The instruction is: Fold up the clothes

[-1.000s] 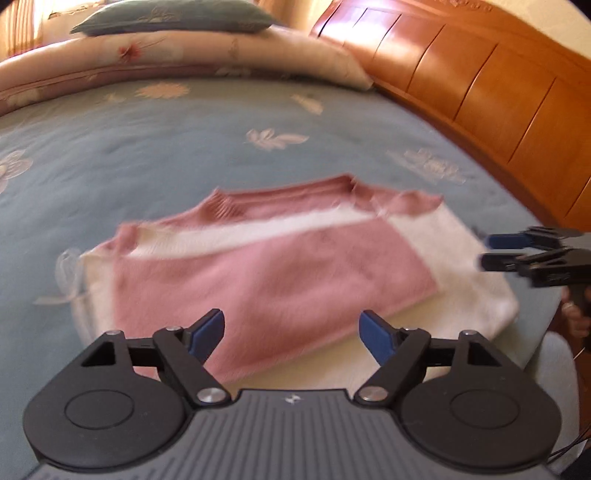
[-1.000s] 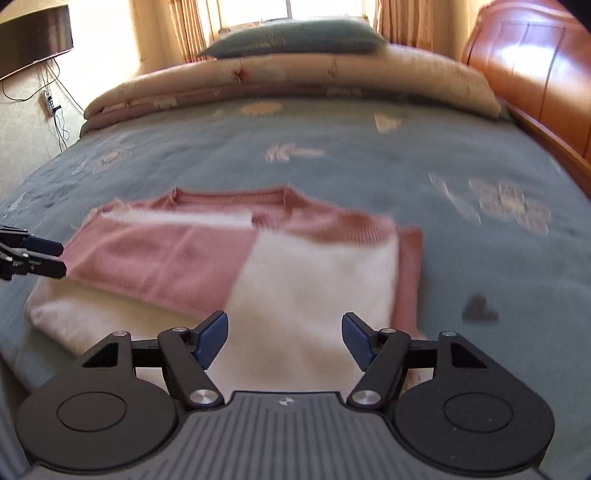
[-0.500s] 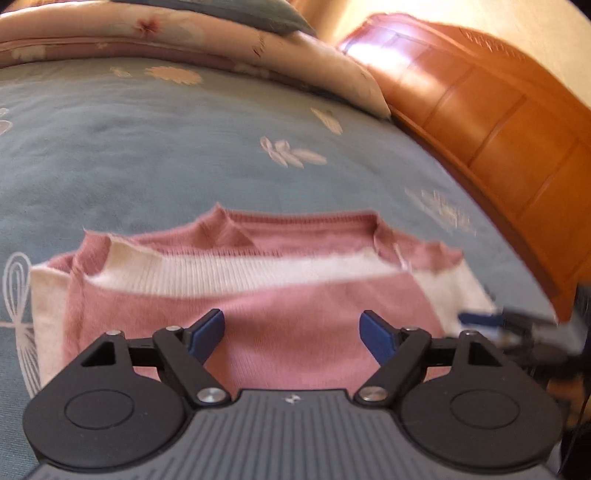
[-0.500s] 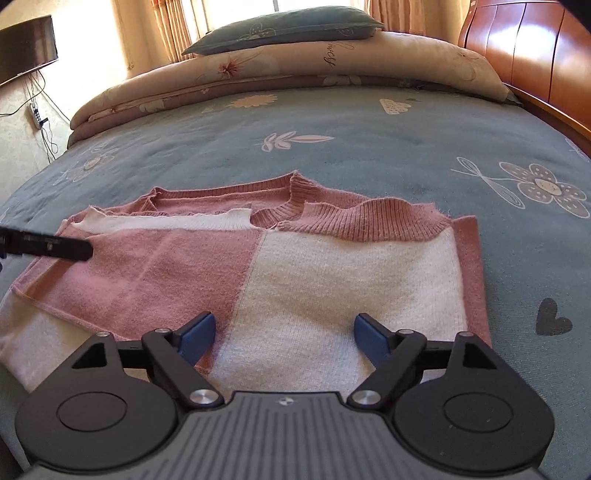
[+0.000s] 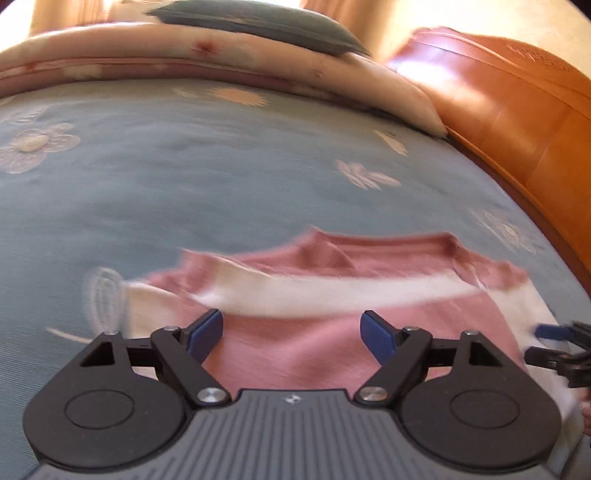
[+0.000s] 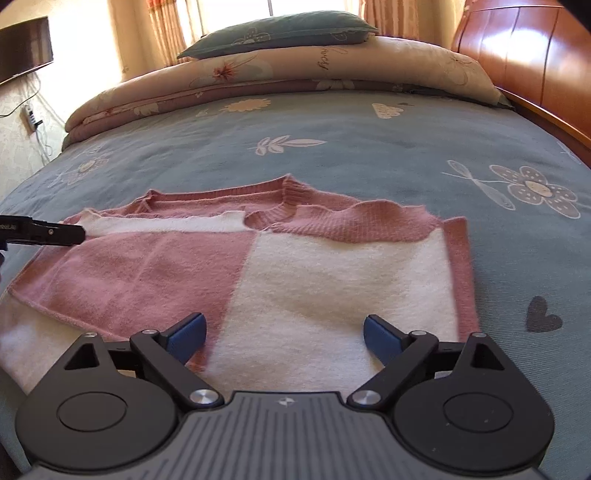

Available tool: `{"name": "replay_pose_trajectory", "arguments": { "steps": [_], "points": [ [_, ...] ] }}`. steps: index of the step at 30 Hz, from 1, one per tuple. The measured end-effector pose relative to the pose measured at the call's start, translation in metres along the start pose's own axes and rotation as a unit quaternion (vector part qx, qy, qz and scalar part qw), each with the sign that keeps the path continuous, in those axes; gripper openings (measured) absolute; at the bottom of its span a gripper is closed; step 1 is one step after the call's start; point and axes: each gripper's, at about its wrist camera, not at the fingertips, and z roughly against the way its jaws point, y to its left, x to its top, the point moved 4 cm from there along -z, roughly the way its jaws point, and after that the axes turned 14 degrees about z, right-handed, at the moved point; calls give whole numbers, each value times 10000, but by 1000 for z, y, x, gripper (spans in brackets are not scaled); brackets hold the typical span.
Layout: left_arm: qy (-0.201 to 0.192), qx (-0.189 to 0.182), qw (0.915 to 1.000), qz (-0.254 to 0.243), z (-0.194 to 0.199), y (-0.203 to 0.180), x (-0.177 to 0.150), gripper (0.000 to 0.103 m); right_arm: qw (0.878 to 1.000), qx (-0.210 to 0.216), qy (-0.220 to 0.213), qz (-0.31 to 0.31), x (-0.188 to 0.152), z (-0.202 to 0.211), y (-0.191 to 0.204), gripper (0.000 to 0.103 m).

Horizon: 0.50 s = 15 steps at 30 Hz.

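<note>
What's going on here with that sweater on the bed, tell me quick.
A person is folding a pink and white sweater on a blue flowered bedspread, with a handheld claw in each hand. The sweater lies flat, its sides already folded in. Neither claw grips it: the left claw hovers open over the pink part, and the right claw is over the white part, its jaws opening with nothing pinched between them.

Sweaters: one pink-and-white sweater [image 6: 280, 266], on the bed [image 6: 369, 147]
Beds: one, under a blue flowered cover
Folded quilts: one cream quilt [image 6: 332, 70], at the far end of the bed
Pillows: one teal pillow [image 6: 280, 31], on top of the quilt
Headboards: one wooden headboard [image 6: 535, 62], along the bed's right side
Grippers: two, the left gripper [image 5: 291, 332] and the right gripper [image 6: 284, 334]
Fingers: two blue-tipped fingers [image 6: 184, 332] on each gripper
</note>
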Motion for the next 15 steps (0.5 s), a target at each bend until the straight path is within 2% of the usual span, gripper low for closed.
{"name": "replay_pose_trajectory", "arguments": {
  "steps": [2, 3, 6, 9, 13, 15],
  "points": [
    [79, -569, 9972, 479, 7, 6, 5, 82, 9998, -41, -109, -144, 5, 6, -7, 95],
    [110, -783, 9953, 565, 9, 3, 5, 82, 9996, -38, -198, -202, 9, 9, -10, 95],
    [326, -1131, 9926, 294, 3, -18, -4, 82, 9994, -110, -298, -124, 20, 7, -12, 95],
    [534, -1530, 9868, 75, -8, -37, -16, 84, 9994, -274, -175, 65, 26, -5, -11, 95],
    [544, -1122, 9921, -146, -30, -39, -21, 84, 9996, -269, 2, 69, 21, -21, -9, 95],
    [424, -1077, 9932, -100, -34, -36, -16, 84, 9996, -265, 20, 98, 18, -25, -8, 96]
  ]
}}
